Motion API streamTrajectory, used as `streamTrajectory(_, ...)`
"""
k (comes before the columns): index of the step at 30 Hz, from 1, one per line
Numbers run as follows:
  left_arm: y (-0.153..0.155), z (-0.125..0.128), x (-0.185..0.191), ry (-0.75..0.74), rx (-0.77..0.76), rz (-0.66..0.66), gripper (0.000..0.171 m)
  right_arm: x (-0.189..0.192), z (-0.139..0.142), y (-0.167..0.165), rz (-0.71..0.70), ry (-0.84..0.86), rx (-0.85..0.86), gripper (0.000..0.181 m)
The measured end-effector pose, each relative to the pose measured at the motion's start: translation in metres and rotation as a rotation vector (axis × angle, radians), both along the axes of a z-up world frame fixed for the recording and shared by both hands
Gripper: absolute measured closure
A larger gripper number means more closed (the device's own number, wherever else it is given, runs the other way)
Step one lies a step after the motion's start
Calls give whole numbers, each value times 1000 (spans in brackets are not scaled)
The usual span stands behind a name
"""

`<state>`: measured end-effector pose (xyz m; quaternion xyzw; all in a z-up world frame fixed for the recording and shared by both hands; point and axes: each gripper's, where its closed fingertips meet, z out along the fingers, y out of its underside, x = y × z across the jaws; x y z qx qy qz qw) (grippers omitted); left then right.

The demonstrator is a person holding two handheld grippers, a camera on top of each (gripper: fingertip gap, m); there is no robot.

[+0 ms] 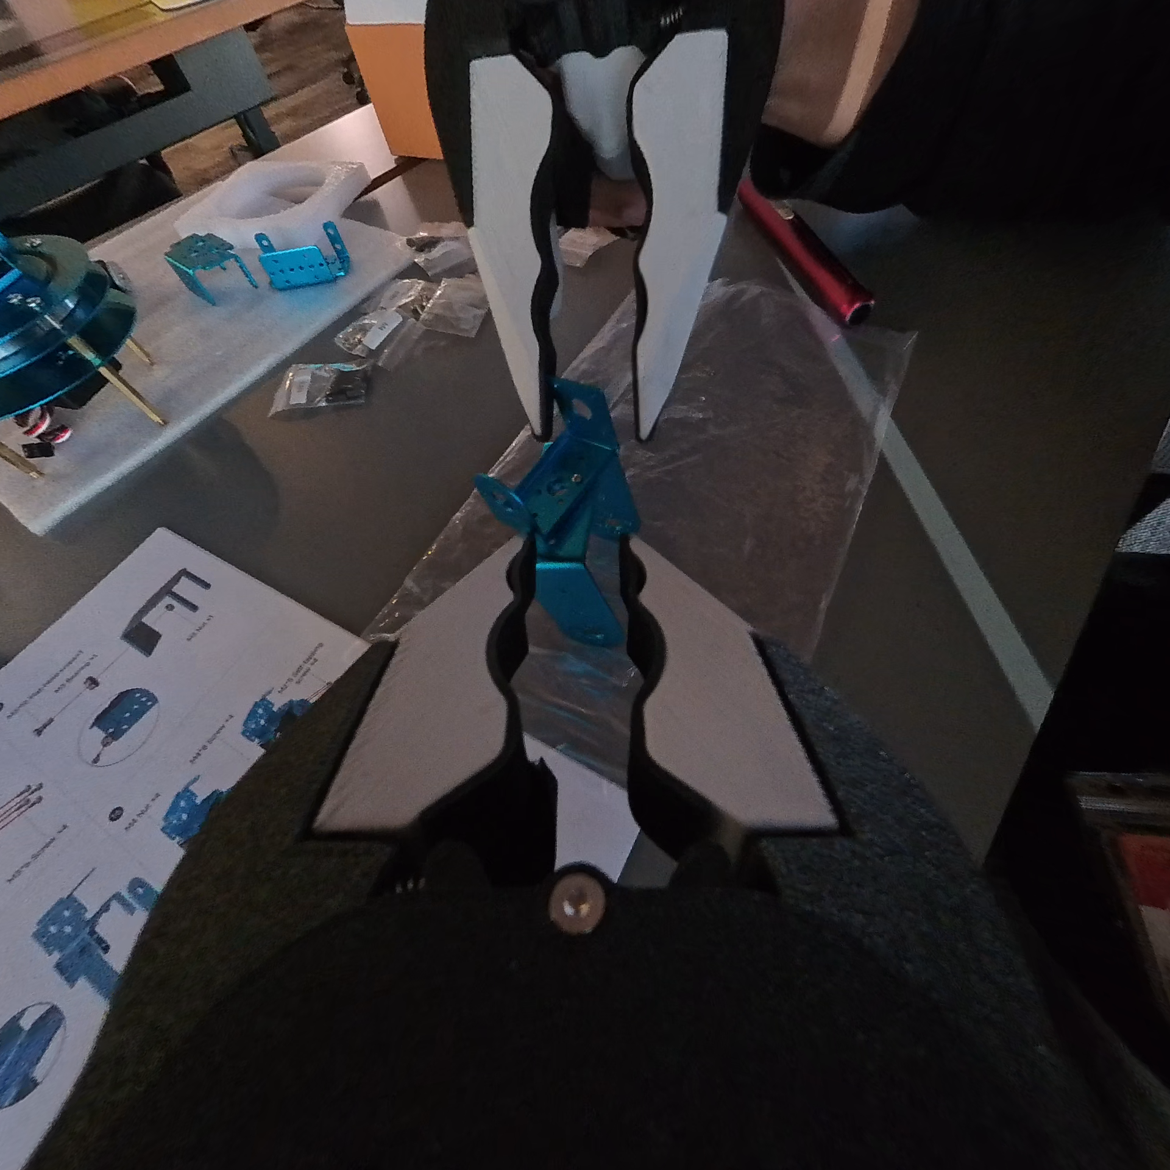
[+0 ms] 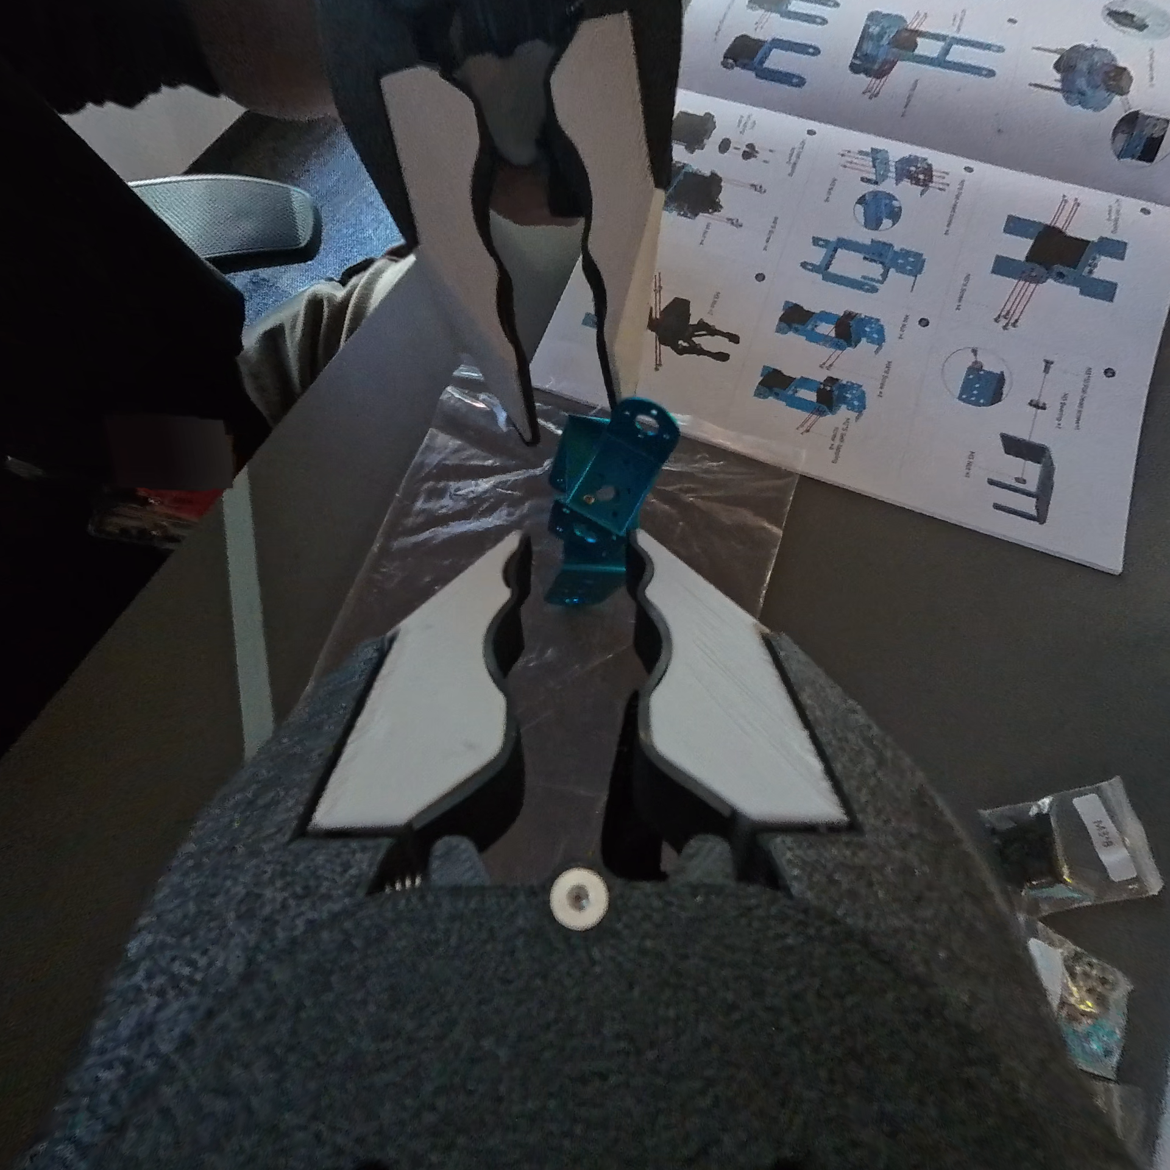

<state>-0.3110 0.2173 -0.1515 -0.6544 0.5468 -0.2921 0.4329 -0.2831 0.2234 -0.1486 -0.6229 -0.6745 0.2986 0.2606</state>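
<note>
Bracket assembly point(image 1: 573, 500) point(image 2: 598, 478), blue metal, folded plates with drilled tabs: it is standing tilted on a clear plastic bag point(image 1: 760, 411) point(image 2: 696, 506), which is lying flat on the grey table point(image 1: 348, 494) point(image 2: 886, 665). You are bringing both tools to it from opposite ends.

Left gripper point(image 1: 580, 543) point(image 2: 570, 423): you are holding its fingers apart, and the lower plate of the assembly is sitting between the tips. Whether the pads are pressing on the plate cannot be told.

Right gripper point(image 2: 580, 539) point(image 1: 593, 437): you are holding its fingers apart as well. In the left wrist view one tip is touching the upper tab of the assembly, while the other tip is standing clear of it.

Instruction sheet point(image 1: 158, 728) point(image 2: 949, 285), white with blue part drawings: it is lying beside the plastic bag, one edge just beside it.

Small parts bags point(image 1: 323, 389) point(image 2: 1076, 848): these are lying scattered on the table.

Red cylinder point(image 1: 804, 259): it is lying beyond the plastic bag.

Pale board point(image 1: 221, 354): it is carrying two loose blue brackets point(image 1: 304, 259), a round blue base point(image 1: 50, 329) on brass posts, and a white foam block point(image 1: 272, 196).
</note>
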Motion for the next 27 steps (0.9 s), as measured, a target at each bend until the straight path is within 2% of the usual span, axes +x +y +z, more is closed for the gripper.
streamTrajectory(4,5,-4,-1,12,23,31,142,-5,-3,1,-12,-6,18,151)
streamTrajectory(7,15,0,-5,3,26,52,117,-4,-1,-3,18,-12,60,162)
streamTrajectory(8,12,2,-3,-11,5,12,106,-4,0,-4,33,-9,81,164)
streamTrajectory(9,6,6,1,-36,-11,-43,104,-4,0,-4,39,-4,102,168)
streamTrajectory(11,-5,14,10,-91,-27,-146,104,-4,0,-6,56,-8,135,170)
streamTrajectory(13,-7,16,17,-91,-7,-188,103,-5,0,-11,82,-2,162,171)
streamTrajectory(17,2,10,21,-37,22,-167,105,-7,-2,-10,71,-6,200,171)
streamTrajectory(21,8,-6,4,29,13,-113,108,-5,-2,-13,93,-10,220,172)
streamTrajectory(25,1,-17,4,40,-64,-158,124,-6,-1,-20,134,0,226,173)
streamTrajectory(27,2,-19,5,58,-37,-160,142,-4,-1,-19,115,-7,226,169)
